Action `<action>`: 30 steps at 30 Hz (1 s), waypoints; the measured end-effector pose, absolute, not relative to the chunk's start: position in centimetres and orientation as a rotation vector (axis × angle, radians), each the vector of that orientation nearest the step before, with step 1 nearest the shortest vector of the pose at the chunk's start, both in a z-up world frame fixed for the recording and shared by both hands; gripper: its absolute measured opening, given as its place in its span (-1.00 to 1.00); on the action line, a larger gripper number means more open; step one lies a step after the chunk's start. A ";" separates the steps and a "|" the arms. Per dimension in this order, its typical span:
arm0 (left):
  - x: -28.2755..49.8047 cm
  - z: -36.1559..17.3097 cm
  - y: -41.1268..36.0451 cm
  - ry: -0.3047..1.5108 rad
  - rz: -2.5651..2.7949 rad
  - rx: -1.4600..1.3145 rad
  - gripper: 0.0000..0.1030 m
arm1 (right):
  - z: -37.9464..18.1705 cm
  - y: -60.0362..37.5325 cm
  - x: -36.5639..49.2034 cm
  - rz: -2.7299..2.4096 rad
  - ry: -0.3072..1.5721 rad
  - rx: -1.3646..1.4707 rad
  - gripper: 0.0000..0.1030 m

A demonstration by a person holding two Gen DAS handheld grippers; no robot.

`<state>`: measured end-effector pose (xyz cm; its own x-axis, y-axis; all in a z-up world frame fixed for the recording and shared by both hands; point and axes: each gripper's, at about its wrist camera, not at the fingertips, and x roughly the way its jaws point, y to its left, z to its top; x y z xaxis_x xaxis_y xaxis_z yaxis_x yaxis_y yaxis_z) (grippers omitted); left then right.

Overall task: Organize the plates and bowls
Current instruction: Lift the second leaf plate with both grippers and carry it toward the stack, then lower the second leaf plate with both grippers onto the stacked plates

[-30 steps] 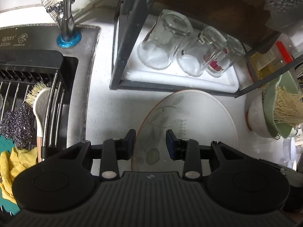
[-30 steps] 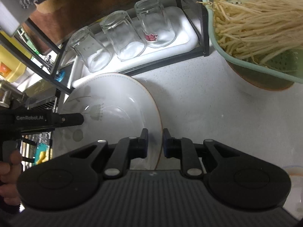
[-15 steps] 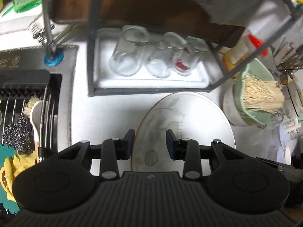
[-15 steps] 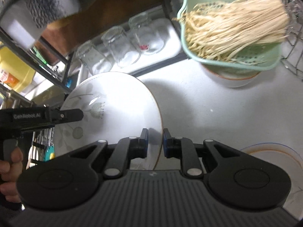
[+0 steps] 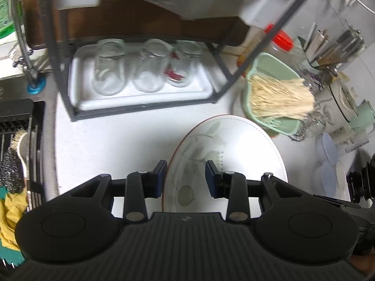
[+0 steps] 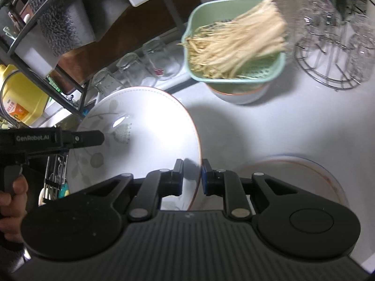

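A large white plate with a grey leaf pattern and brown rim (image 5: pixel 234 149) is held tilted above the white counter; it also shows in the right wrist view (image 6: pixel 145 126). My left gripper (image 5: pixel 186 179) straddles the plate's left rim with its jaws apart. My right gripper (image 6: pixel 191 178) is shut on the plate's right rim. Another plate with a brown rim (image 6: pixel 293 171) lies on the counter beside the right gripper. A white bowl (image 6: pixel 236 93) stands under the green colander.
A green colander of enoki mushrooms (image 6: pixel 236 44) sits on the bowl. Three upturned glasses (image 5: pixel 145 70) stand on a white tray in a black rack (image 5: pixel 220 56). The sink with a drain rack (image 5: pixel 21 126) is at left. A wire glass stand (image 6: pixel 335 53) is at right.
Both grippers and the plate have risen and moved right, away from the glass rack toward the colander. The second plate on the counter has come into the right wrist view.
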<state>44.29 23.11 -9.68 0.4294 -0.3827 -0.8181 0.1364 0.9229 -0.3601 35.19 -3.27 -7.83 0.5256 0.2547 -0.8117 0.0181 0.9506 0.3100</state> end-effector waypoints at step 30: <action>39.3 -11.9 9.4 1.149 -0.293 0.007 -0.23 | -10.9 -14.4 28.3 0.237 1.043 0.358 -0.64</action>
<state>39.27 9.38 -11.94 0.3760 -0.2253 -0.8988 0.2325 0.9619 -0.1439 28.29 -14.38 -10.87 0.4859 0.3571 -0.7977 -0.0219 0.9174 0.3973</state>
